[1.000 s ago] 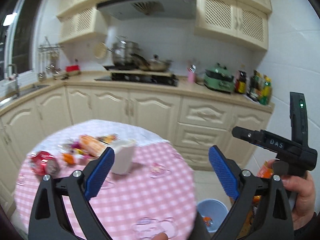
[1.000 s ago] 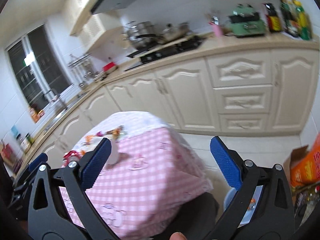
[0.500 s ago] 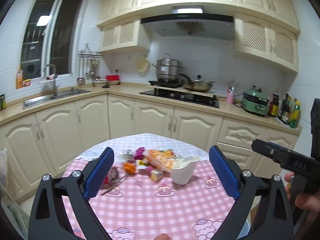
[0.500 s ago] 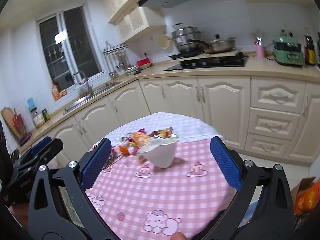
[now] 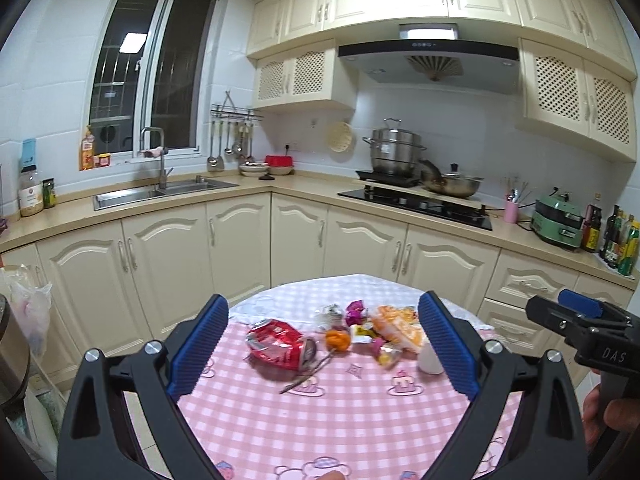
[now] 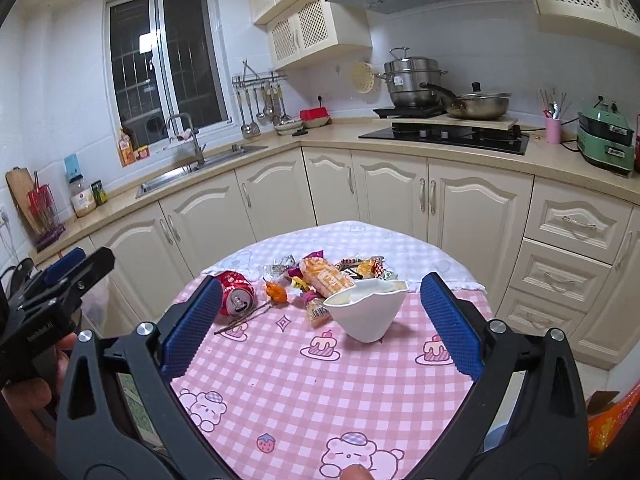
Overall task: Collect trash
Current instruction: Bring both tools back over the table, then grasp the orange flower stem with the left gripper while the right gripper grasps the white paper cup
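A heap of trash lies at the far side of a round table with a pink checked cloth [image 5: 328, 420]: a crushed red can [image 5: 280, 345] [image 6: 236, 296], an orange peel [image 5: 338, 340] [image 6: 277, 293], an orange snack bag [image 5: 398, 326] [image 6: 326, 278] and several sweet wrappers [image 5: 356, 312]. A white crumpled paper cup [image 6: 370, 312] stands in front of the heap. My left gripper [image 5: 323, 346] is open, short of the can. My right gripper [image 6: 320, 322] is open too, short of the cup. Neither holds anything.
Cream kitchen cabinets [image 5: 224, 240] wrap round behind the table, with a sink [image 5: 160, 192] at the left and a hob with pots [image 5: 416, 196] at the back. An orange carton [image 6: 612, 416] stands on the floor at the right. A plastic bag [image 5: 28, 304] hangs at the left.
Both views have swung left and levelled from the floor and bin side to face the table. The trash heap now sits centred between each gripper's fingers. Both grippers stayed open.
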The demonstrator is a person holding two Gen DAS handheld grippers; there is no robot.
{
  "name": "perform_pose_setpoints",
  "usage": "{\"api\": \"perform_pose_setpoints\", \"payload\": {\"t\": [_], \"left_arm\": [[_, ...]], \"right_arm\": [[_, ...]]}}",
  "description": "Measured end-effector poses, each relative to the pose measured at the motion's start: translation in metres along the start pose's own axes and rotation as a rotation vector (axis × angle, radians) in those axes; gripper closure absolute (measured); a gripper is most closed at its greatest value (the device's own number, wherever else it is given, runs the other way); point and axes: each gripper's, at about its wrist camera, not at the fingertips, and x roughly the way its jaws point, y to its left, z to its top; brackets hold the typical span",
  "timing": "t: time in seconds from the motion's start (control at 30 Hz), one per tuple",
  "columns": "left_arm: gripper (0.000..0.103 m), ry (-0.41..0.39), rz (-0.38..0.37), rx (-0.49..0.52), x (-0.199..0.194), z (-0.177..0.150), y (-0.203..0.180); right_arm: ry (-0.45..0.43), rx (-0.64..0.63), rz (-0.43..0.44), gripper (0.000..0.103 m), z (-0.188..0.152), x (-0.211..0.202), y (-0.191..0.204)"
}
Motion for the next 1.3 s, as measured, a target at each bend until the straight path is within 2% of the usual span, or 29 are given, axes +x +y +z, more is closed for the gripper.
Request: {"api": "perform_pose_setpoints", "payload": {"t": [0.23,0.43,0.57,0.7,0.87,0.97,1.07,1.13,1.3], "left_arm": [[0.009,0.077,0.028,0.009,0.036,-0.029,0.022],[0.009,0.186,-0.037,0.182,0.098,-0.058,0.005],[0.009,0.272,-0.108,0.321,0.147,-0.078,-0.016],[0.010,0.345,-0.168,0.345,0.185,-0.089,-0.025],[0.010,0.403,-0.166,0.398,0.223,-0.100,-0.032],[0.010,0.412,-0.154,0.486,0.236,-0.100,-0.042],[0.018,0.416,-0.144,0.547,0.246,-0.097,-0.047],[0.031,0.413,-0.135,0.581,0.244,-0.096,-0.048],[0.032,0.395,-0.225,0.590,0.216,-0.104,-0.049]], "right_arm": [[0.120,-0.013,-0.044,0.006,-0.023,0.052,-0.008],[0.255,0.029,-0.082,0.006,-0.052,0.109,-0.034],[0.285,0.052,-0.088,0.006,-0.060,0.126,-0.045],[0.298,0.065,-0.092,0.006,-0.060,0.134,-0.053],[0.312,0.071,-0.087,0.006,-0.061,0.145,-0.058],[0.321,0.076,-0.085,0.006,-0.062,0.153,-0.060],[0.329,0.082,-0.077,0.006,-0.063,0.159,-0.061],[0.331,0.084,-0.070,0.006,-0.063,0.160,-0.061],[0.329,0.091,-0.063,0.006,-0.063,0.159,-0.063]]}}
